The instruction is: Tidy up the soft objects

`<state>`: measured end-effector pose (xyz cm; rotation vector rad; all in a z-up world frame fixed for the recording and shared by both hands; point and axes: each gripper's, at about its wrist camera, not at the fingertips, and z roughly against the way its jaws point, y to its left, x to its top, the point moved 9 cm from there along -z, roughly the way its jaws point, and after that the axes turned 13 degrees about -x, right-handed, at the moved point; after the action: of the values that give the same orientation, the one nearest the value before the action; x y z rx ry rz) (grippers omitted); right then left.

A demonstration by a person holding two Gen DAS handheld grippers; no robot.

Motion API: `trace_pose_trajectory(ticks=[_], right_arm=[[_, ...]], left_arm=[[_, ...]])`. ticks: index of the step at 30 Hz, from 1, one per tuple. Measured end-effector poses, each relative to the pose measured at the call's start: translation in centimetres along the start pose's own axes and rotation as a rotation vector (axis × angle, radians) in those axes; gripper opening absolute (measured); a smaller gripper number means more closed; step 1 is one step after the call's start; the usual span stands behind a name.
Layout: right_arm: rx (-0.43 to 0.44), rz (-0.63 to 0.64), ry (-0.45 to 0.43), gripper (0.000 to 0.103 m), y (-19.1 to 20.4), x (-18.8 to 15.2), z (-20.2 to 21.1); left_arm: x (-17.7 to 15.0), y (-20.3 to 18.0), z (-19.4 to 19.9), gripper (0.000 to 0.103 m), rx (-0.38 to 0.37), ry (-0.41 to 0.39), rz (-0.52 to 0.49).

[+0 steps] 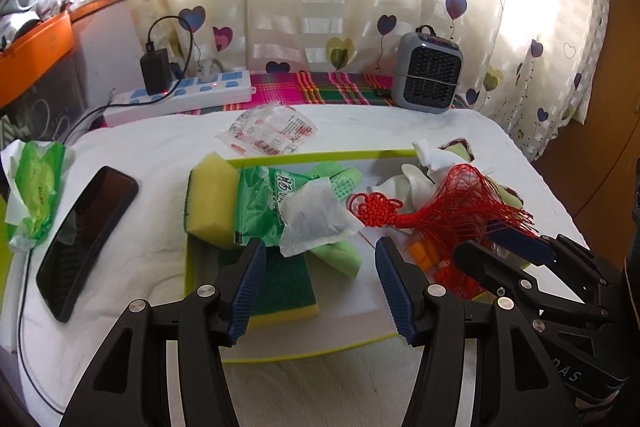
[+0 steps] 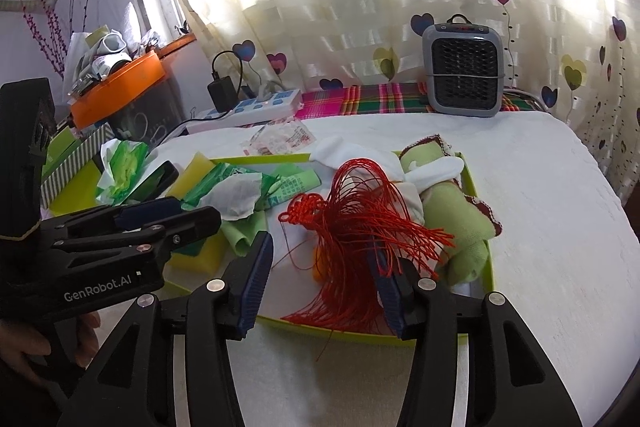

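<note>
A lime-rimmed white tray point(image 1: 304, 155) point(image 2: 478, 187) lies on the white cloth. It holds a yellow-green sponge point(image 1: 210, 199), a second sponge point(image 1: 288, 291), a green plastic wrapper point(image 1: 260, 203), a white tissue point(image 1: 316, 223), green cloths point(image 1: 340, 251), a red Chinese knot tassel point(image 1: 440, 211) point(image 2: 360, 227), white socks point(image 2: 352, 151) and a green towel point(image 2: 460, 223). My left gripper point(image 1: 320, 283) is open above the tray's near left part and holds nothing. My right gripper point(image 2: 324, 283) is open over the tassel strands, which drape across its right finger point(image 2: 386, 283).
A black phone point(image 1: 86, 235) and a green tissue pack point(image 1: 34, 195) lie left of the tray. A crumpled clear packet point(image 1: 266, 133) lies behind it. A power strip point(image 1: 180, 95) and a grey heater point(image 1: 428, 71) stand at the back. An orange bin point(image 2: 120, 87) is at the left.
</note>
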<state>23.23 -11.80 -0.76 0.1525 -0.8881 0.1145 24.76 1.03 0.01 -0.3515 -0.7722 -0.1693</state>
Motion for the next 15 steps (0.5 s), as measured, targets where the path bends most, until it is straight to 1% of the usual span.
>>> trace_pose_trajectory(ticks=[6, 8, 10, 15], right_arm=[[-0.037, 0.014, -0.019, 0.053, -0.4, -0.4, 0.9], [-0.042, 0.008, -0.022, 0.057, -0.6, -0.5, 1.1], [-0.046, 0.000, -0.023, 0.058, -0.8, -0.6, 1.4], [-0.064, -0.004, -0.024, 0.059, -1.3, -1.1, 2.0]], left_arm=[[-0.7, -0.3, 0.8, 0.056, 0.003, 0.000, 0.005], [-0.8, -0.4, 1.0, 0.056, 0.006, -0.001, 0.006], [-1.0, -0.6, 1.4, 0.056, 0.010, -0.007, 0.003], [-1.7, -1.0, 2.1, 0.056, 0.015, -0.009, -0.001]])
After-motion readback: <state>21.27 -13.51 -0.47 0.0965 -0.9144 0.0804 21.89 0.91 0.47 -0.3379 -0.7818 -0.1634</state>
